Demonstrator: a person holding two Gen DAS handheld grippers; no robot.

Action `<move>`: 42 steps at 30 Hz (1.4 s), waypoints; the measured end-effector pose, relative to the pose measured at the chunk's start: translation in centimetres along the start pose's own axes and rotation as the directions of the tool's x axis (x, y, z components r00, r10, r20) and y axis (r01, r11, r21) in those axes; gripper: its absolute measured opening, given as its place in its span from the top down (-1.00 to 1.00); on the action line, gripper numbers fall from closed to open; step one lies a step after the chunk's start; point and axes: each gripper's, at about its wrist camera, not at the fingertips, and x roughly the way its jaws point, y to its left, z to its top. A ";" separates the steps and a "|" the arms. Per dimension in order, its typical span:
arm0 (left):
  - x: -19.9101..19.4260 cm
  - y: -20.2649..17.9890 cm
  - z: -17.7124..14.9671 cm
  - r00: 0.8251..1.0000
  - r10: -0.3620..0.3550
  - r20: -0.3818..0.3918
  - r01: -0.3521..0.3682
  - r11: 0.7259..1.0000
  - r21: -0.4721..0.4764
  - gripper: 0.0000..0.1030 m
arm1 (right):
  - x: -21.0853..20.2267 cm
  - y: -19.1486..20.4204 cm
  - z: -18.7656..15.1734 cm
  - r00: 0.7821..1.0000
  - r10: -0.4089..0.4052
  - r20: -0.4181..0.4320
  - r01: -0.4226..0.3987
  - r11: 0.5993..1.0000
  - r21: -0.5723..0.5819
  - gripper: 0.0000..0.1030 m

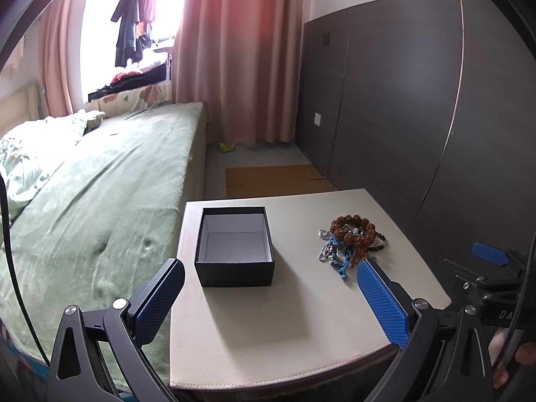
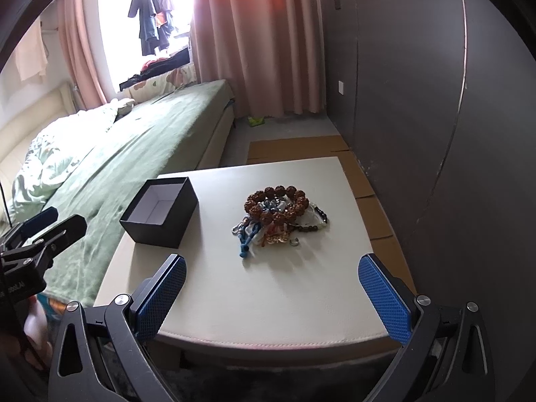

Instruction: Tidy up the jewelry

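Both grippers, left and right, hang wide apart and hold nothing above the near edge of one table. On it sit one lidless box, bare inside, and, well apart to its right, one heap of jewelry.

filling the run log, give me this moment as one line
step: start | left gripper: open, empty | right gripper: open, empty | jewelry pile: on table | box: open, empty

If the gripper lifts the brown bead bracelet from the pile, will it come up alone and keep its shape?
The brown bead bracelet looks strung, so it would probably sag. It lies on a tangle of blue cords and other strands, so neighbours may well be dragged along. Its round beads could slip between the pads.
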 end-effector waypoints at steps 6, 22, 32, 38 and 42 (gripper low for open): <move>-0.2 0.1 0.2 1.000 0.004 -0.005 -0.004 1.000 -0.014 -0.99 | -0.2 0.0 0.1 1.000 0.010 0.001 -0.010 1.000 0.005 -1.00; 2.3 -3.4 1.4 0.997 -0.043 -0.063 0.043 0.999 0.008 -0.99 | -0.7 -4.8 1.7 1.000 0.026 0.016 -0.028 0.991 0.131 -1.00; 6.0 -5.1 3.7 0.992 -0.097 -0.083 0.098 0.995 0.003 -0.99 | 0.7 -8.9 2.6 1.000 -0.016 0.013 0.013 0.975 0.221 -1.00; 9.3 -6.0 5.3 0.981 -0.138 -0.133 0.140 0.990 -0.001 -0.99 | 2.6 -10.4 3.5 1.000 -0.026 -0.003 0.026 0.966 0.258 -1.00; 11.8 -5.8 6.3 0.976 -0.154 -0.153 0.154 0.988 -0.012 -0.82 | 3.5 -11.5 3.6 0.999 -0.028 -0.018 0.032 0.952 0.304 -1.00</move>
